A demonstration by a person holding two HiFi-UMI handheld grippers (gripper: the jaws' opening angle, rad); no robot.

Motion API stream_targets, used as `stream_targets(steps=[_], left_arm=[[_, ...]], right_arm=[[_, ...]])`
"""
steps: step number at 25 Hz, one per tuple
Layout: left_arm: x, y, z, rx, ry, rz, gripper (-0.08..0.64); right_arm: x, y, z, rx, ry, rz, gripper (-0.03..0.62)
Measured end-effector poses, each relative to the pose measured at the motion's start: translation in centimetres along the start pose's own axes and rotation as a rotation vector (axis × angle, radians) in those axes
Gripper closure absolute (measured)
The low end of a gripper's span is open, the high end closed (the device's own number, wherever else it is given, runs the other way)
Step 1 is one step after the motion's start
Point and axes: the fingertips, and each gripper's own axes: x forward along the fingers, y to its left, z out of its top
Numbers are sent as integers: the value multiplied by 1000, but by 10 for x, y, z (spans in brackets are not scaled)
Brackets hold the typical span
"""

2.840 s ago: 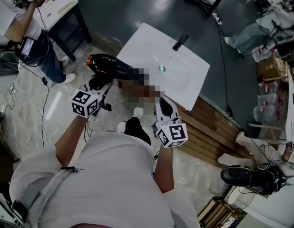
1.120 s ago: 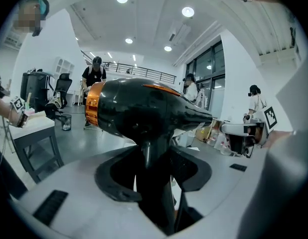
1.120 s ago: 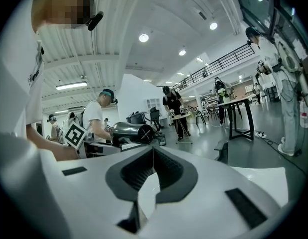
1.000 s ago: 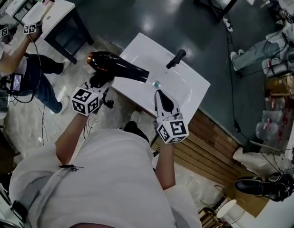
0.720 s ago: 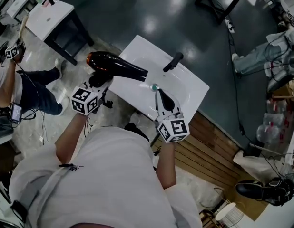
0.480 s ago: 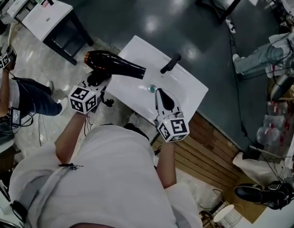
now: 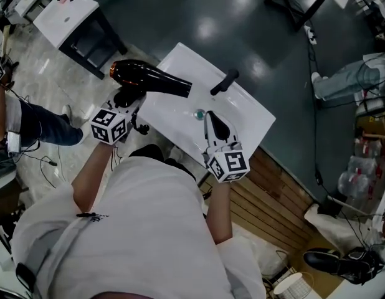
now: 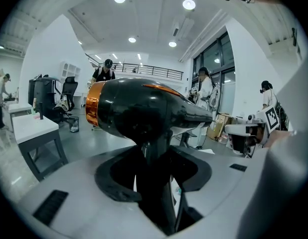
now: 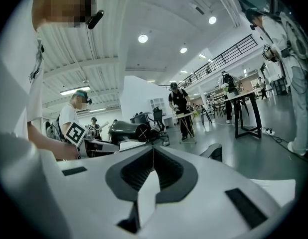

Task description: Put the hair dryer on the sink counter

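Left gripper (image 7: 128, 98) clenched on the handle, a person holds a black hair dryer (image 7: 152, 80) (orange ring at its rear) over the 10 o'clock edge of a white sink counter (image 7: 248, 114). Its nozzle points toward 4 o'clock, stopping short of the black faucet (image 7: 224, 81). The right gripper (image 7: 213, 119), jaws pressed together on nothing, hovers over the counter's near side, just beside the drain (image 7: 199, 113).
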Motion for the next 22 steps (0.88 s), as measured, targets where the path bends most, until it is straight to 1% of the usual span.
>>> stream_targets(steps=[6,12,22], left_arm=[[0,-7,1,0,5,8,380],[4,0,-3,4,21,0,380],[34,11,5,22,43,-57,380]], right_arm=[[-5,-4,0,7,3,15,583],[2,3,-2,14,3,15,583],[14,2,-3,30,13,-30,583]])
